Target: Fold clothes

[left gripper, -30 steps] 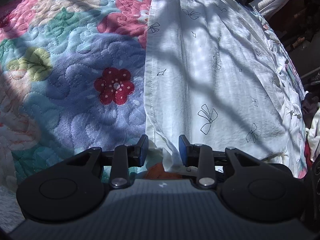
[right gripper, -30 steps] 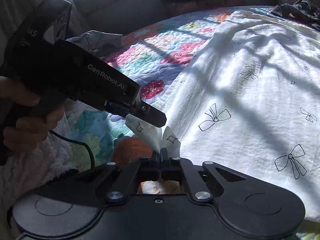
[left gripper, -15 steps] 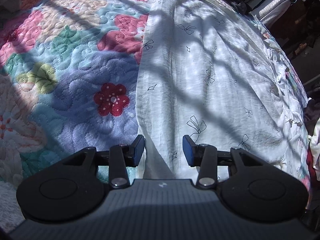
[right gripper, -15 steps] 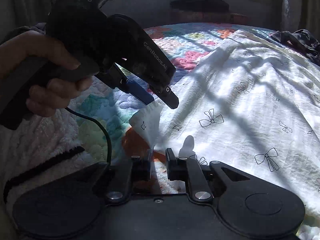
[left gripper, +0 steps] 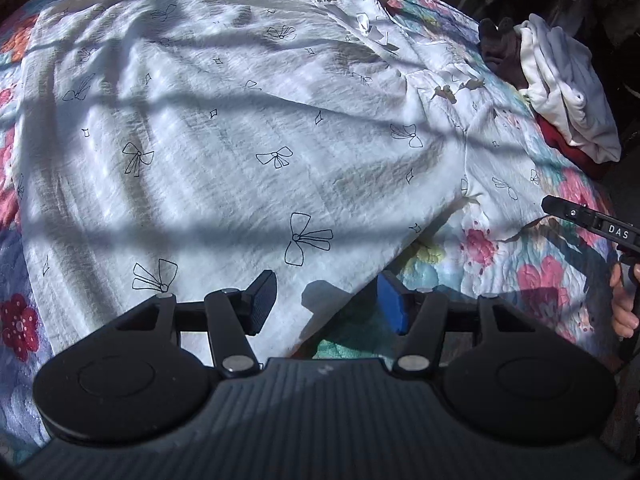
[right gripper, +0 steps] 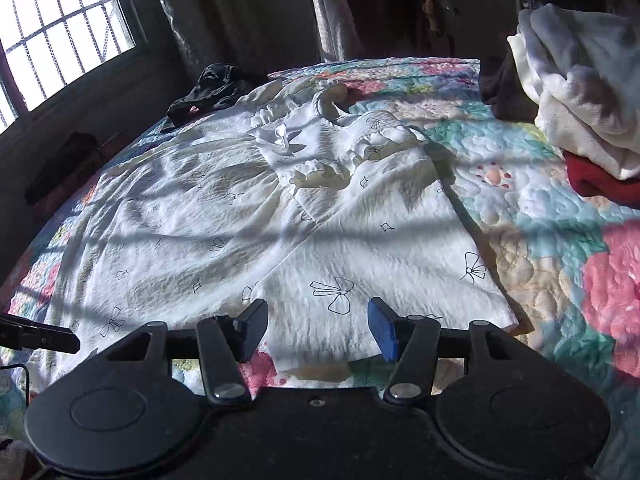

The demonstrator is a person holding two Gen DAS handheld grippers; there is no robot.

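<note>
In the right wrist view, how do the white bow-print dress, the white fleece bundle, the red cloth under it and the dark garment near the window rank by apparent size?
1. white bow-print dress
2. white fleece bundle, though it lies nearer the camera
3 and 4. red cloth and dark garment: too alike to rank.

The left black plastic tongs (left gripper: 326, 300) are wide open, with nothing between their fingers. The right black plastic tongs (right gripper: 318, 330) are wide open too, and a bare hand (left gripper: 624, 304) holds them.
</note>
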